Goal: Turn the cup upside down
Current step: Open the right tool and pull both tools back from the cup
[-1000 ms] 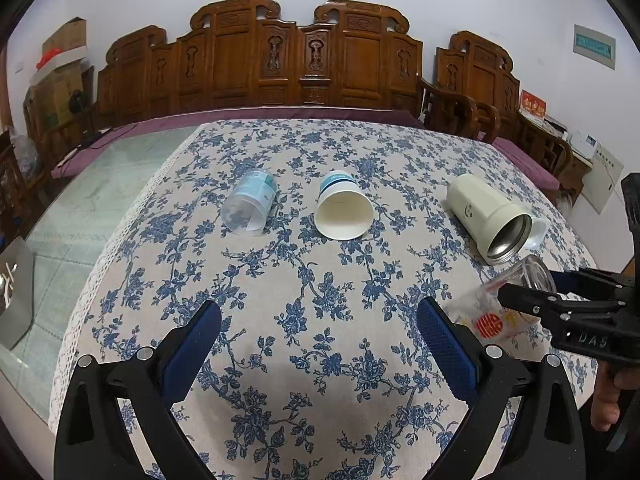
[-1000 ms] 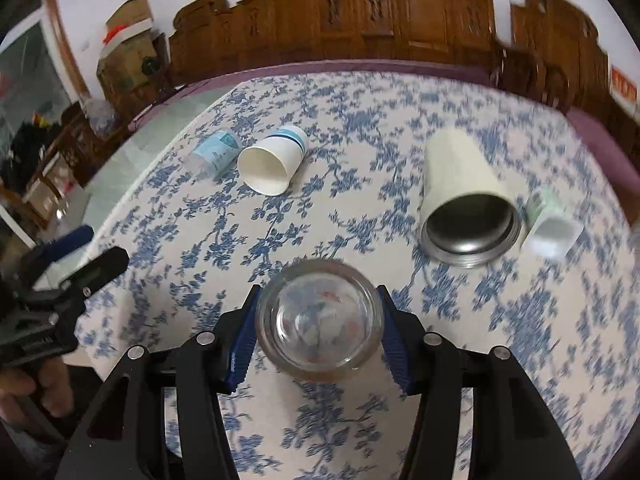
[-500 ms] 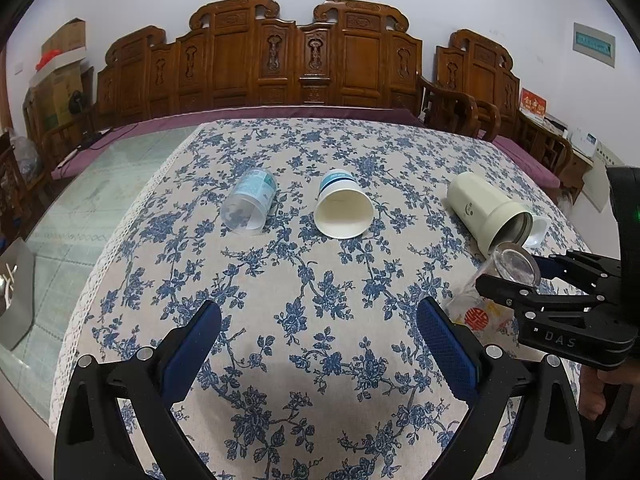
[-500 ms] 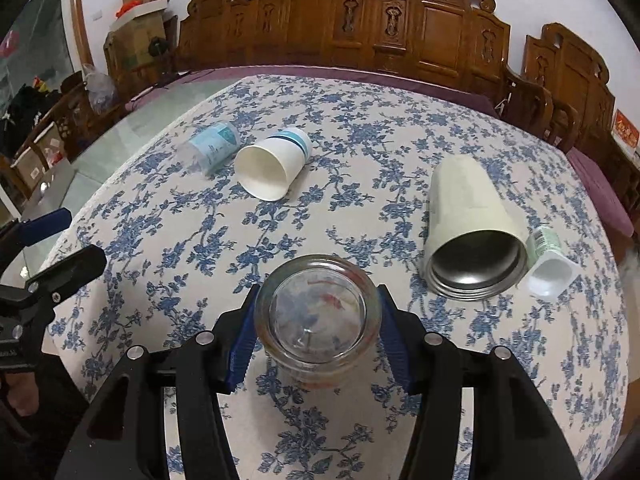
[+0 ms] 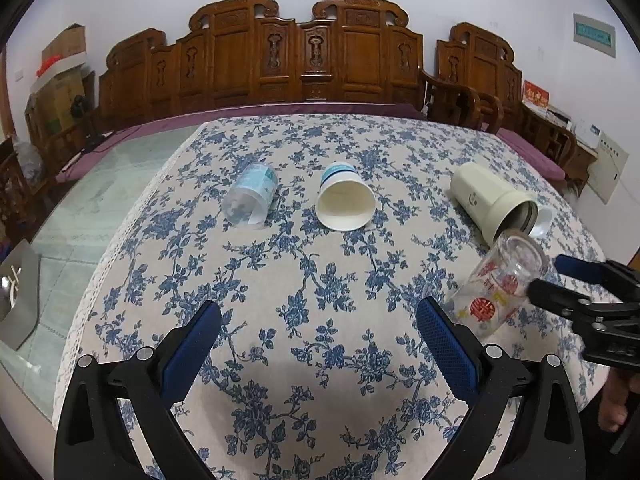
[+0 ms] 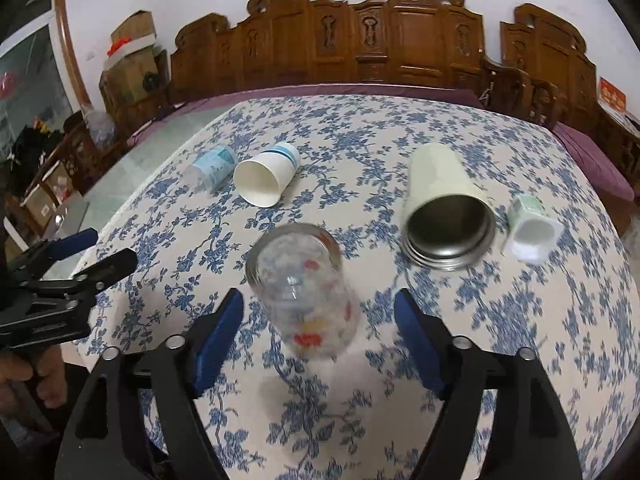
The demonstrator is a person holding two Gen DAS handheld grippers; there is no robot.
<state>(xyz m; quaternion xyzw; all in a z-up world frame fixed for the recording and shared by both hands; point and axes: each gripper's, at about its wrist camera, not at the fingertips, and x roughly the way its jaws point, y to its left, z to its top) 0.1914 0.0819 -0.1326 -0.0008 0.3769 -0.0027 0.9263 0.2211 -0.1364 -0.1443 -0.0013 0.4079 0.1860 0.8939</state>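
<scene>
A clear glass cup [image 6: 304, 296] with red and yellow print stands mouth down on the flowered tablecloth, leaning a little and blurred. It sits between the pads of my right gripper [image 6: 318, 332], which is open and clear of it on both sides. The cup also shows in the left wrist view [image 5: 500, 288], with the right gripper [image 5: 560, 284] just to its right. My left gripper [image 5: 318, 340] is open and empty, low over the near middle of the table.
A clear plastic cup [image 5: 251, 199], a white paper cup [image 5: 345, 202], a cream steel tumbler [image 5: 494, 202] and a small white and green container [image 6: 530, 226] lie on their sides further back. Carved wooden chairs [image 5: 304, 52] stand behind the table.
The right gripper has opened and let go of the glass cup, which now stands mouth down on the cloth. The left gripper has not moved.
</scene>
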